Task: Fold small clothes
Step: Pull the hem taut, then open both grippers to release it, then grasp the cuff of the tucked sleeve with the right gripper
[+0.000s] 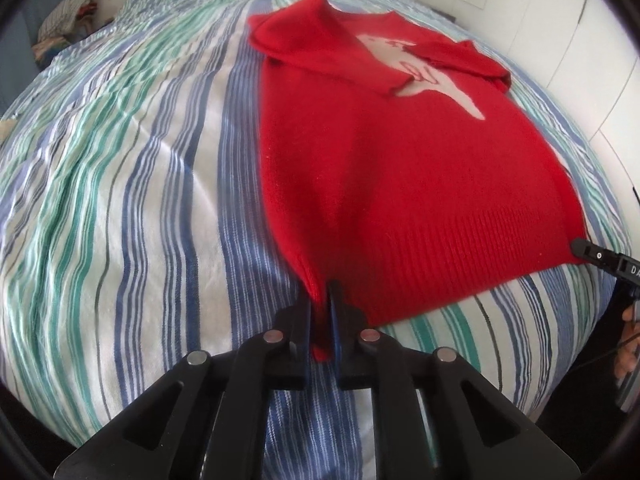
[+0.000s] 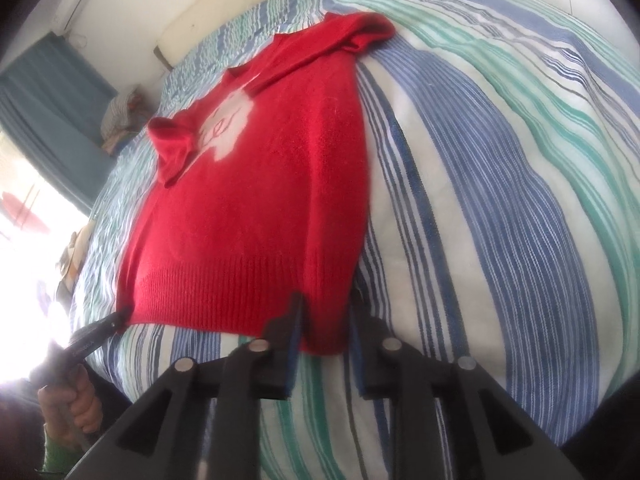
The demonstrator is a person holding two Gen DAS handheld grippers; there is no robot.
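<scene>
A small red knit sweater [image 1: 400, 168] with a white figure on its chest lies flat on the striped bed, both sleeves folded in over the chest. It also shows in the right wrist view [image 2: 256, 208]. My left gripper [image 1: 322, 296] is shut on the near left corner of the ribbed hem. My right gripper [image 2: 326, 312] is open, its fingers either side of the near right hem corner; it is not closed on the cloth. The right gripper's tip [image 1: 588, 250] shows at the hem's right corner in the left wrist view, and the left gripper [image 2: 116, 318] shows at the hem's left corner in the right wrist view.
The bed cover [image 1: 120, 200] has blue, green and white stripes and spreads wide on both sides of the sweater. A pile of clothes [image 1: 68, 20] lies at the far left. White cupboard doors [image 1: 580, 48] stand on the right. A blue curtain [image 2: 48, 108] and a bright window are at the left.
</scene>
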